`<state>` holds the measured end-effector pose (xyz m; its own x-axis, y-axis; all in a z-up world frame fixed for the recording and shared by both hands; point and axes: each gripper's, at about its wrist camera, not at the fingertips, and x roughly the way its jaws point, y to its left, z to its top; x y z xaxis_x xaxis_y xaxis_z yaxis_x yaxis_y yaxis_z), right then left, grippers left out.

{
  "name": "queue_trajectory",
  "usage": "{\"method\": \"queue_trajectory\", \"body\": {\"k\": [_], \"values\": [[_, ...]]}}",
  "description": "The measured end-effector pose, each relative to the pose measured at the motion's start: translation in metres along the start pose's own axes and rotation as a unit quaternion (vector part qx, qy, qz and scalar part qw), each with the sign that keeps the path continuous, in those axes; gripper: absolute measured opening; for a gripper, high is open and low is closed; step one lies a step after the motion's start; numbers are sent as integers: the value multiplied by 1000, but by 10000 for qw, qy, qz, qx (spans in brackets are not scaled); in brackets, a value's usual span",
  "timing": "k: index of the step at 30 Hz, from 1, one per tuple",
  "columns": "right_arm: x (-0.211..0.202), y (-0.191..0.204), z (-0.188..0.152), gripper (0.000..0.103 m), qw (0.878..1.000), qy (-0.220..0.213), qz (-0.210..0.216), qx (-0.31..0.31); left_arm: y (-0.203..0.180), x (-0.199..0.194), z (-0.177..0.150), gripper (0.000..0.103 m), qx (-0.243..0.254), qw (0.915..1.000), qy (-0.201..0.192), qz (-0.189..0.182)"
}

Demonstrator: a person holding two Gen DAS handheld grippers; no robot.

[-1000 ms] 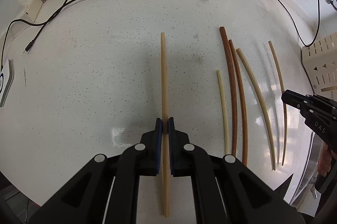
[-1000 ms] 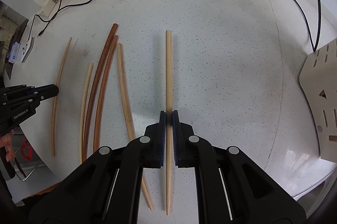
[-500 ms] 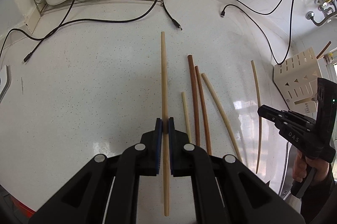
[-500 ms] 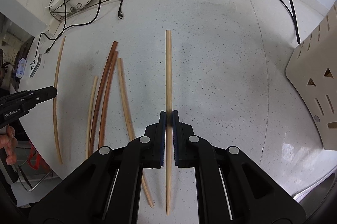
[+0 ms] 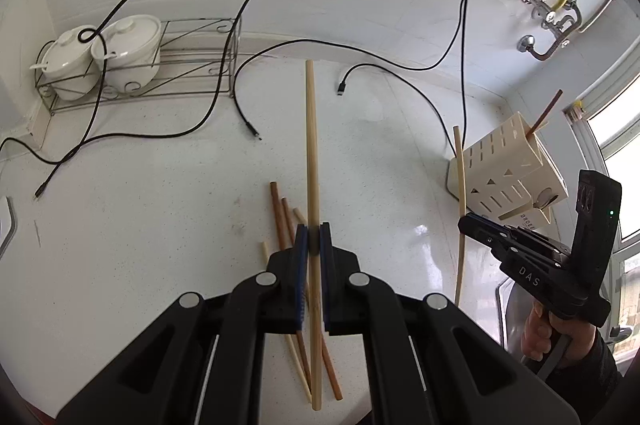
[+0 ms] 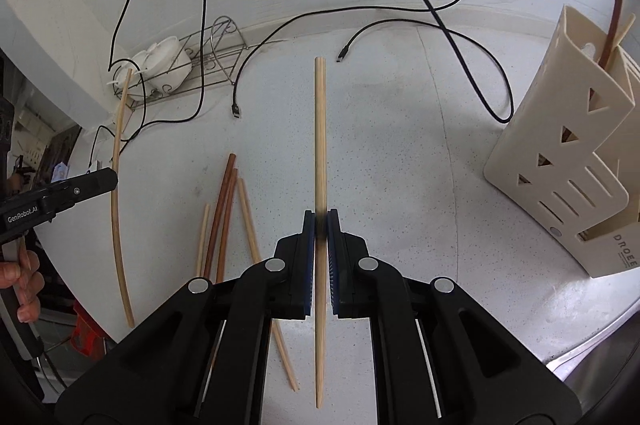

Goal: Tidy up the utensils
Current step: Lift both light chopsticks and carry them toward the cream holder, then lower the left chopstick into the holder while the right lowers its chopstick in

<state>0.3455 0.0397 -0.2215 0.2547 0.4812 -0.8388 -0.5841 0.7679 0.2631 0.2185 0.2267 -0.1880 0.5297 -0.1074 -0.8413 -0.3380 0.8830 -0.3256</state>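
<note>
My left gripper [image 5: 313, 237] is shut on a light wooden chopstick [image 5: 311, 153], held above the white counter and pointing away. My right gripper [image 6: 321, 223] is shut on another light chopstick [image 6: 320, 129], also lifted. Each gripper shows in the other's view with its chopstick: the right one [image 5: 466, 223] at the right, the left one [image 6: 110, 181] at the left. Several loose chopsticks, two dark brown [image 6: 222, 209] and the rest pale, lie on the counter below. A cream utensil holder [image 6: 576, 161] stands at the right with chopsticks in it [image 6: 614, 21]; it also shows in the left wrist view [image 5: 508, 173].
Black cables [image 5: 224, 81] trail over the counter. A wire rack with two white lidded pots [image 5: 108, 57] stands at the back left. Taps and pipes [image 5: 552, 13] are on the wall at the right. A metal sink edge [image 6: 592, 349] lies at the lower right.
Both grippers have risen and tilted up with their chopsticks, so the back wall, the rack and the holder now show. The loose chopsticks on the counter sit lower in both views.
</note>
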Motion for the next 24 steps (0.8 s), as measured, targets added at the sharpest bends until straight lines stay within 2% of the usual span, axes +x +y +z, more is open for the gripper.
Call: {"method": "queue_trajectory", "body": {"k": [9,15,24], "values": [[-43,-12,0,6,9988,-473,-132,84,-48,-6,26,6,546,9977,-280,-284],[-77,-22,-2,6,9952,-905,-337,157,-85,-10,40,6,896,9931,-516,-555],[-139,-54,0,6,9771,-1846,-959,444,-148,-6,64,6,1317,9815,-909,-1050]]}}
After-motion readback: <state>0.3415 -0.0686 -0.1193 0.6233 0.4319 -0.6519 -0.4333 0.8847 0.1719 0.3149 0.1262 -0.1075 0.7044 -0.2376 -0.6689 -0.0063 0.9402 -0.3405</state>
